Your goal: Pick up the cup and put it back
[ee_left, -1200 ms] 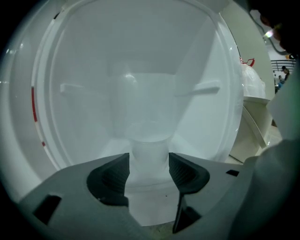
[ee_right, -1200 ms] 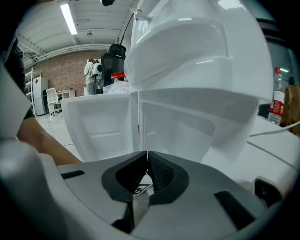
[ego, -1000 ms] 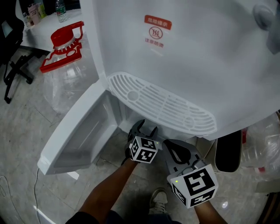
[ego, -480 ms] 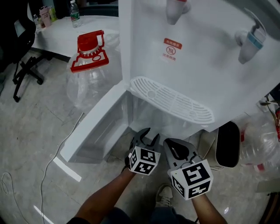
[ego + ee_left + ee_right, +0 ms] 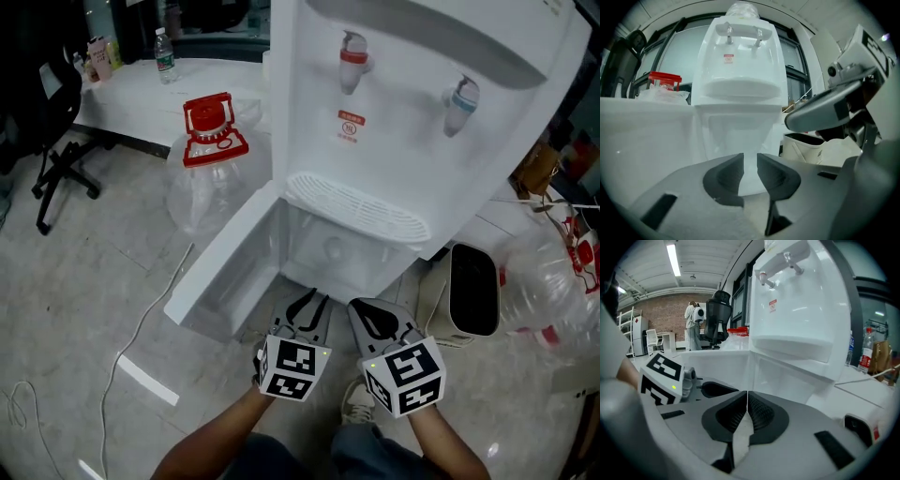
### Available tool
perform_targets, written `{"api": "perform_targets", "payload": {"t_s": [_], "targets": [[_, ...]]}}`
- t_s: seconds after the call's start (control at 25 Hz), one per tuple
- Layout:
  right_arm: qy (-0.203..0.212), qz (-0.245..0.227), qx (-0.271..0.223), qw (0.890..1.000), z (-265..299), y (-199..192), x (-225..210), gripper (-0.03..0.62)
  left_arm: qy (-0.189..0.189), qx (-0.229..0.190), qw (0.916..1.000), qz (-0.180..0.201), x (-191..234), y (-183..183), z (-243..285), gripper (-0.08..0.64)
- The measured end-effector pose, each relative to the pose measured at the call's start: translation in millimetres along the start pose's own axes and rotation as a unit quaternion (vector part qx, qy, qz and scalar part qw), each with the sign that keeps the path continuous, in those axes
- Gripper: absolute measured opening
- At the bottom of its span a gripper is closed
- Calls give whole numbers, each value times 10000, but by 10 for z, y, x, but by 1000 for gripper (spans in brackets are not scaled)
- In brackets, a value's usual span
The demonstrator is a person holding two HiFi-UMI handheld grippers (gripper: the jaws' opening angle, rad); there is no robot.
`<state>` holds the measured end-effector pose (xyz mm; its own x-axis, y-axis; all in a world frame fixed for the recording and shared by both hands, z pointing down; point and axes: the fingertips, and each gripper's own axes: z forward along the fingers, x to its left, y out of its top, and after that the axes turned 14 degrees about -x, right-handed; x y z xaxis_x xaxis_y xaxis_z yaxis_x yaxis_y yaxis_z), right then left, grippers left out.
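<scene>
Head view: left gripper (image 5: 305, 305) jaws closing on nothing; right gripper (image 5: 373, 317) clenched, empty | cup: not visible in any view | open cabinet (image 5: 330, 251) straight ahead of both grippers, door (image 5: 225, 272) left of the left gripper | advice: spread jaws and locate the cup before reaching.

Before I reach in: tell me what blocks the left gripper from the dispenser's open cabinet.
Nothing visible. The cabinet lies straight ahead of the left gripper, its empty jaws closing; the door is swung aside left. No cup shows.
</scene>
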<state>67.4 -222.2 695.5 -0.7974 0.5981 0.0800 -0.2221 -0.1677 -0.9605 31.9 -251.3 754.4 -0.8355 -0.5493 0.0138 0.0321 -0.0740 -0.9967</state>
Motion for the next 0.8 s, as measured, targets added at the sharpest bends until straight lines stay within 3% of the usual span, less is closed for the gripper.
{"api": "perform_targets", "payload": {"t_s": [0.32, 0.6, 0.8], "targets": [[54, 151, -185, 9997, -51, 113, 133, 21, 103, 2, 9999, 3, -3, 211, -350, 35], [165, 123, -79, 9998, 29, 108, 36, 21, 142, 106, 9998, -33, -12, 292, -245, 20], [302, 113, -81, 9994, 126, 326, -91, 21, 222, 76, 9997, -79, 32, 559, -67, 14]]}}
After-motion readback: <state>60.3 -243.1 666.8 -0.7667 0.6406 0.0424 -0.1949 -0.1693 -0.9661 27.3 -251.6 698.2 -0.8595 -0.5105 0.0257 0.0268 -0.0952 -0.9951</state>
